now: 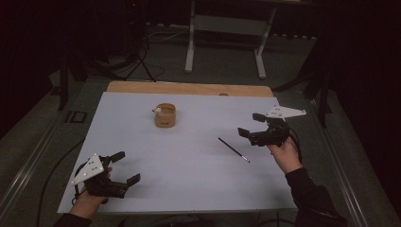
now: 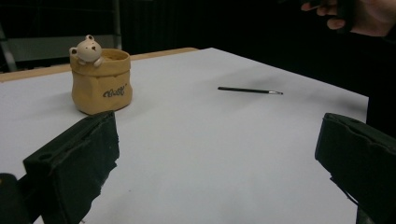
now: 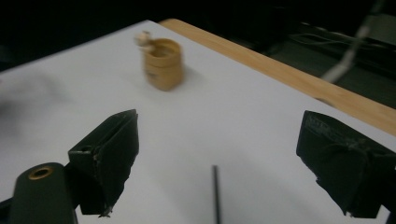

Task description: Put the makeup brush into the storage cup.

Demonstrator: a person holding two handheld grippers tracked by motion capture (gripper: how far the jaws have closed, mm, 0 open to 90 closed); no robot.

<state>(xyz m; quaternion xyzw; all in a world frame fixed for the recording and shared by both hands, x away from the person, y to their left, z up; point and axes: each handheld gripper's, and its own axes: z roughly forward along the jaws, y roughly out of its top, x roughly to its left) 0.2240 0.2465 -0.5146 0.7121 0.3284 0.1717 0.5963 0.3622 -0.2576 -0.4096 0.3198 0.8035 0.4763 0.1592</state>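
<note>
A tan sack-shaped pot (image 1: 165, 115) with a small bear figure on its rim stands at the back middle of the white table top (image 1: 189, 161). A thin dark brush (image 1: 233, 150) lies right of centre. My left gripper (image 1: 126, 167) hovers open at the front left corner, empty. My right gripper (image 1: 252, 124) is open and empty just right of and beyond the brush. The left gripper view has the pot (image 2: 100, 80) and brush (image 2: 250, 90) ahead of its wide jaws. The right gripper view has the pot (image 3: 162, 64) far off and the brush end (image 3: 215, 193) between its jaws.
A wooden strip (image 1: 189, 88) runs along the table's far edge. Beyond it stands a metal frame with two legs (image 1: 224, 38) on a dark floor. Cables trail on the floor at the left. A hand (image 2: 359, 16) holds the other gripper at the top right of the left gripper view.
</note>
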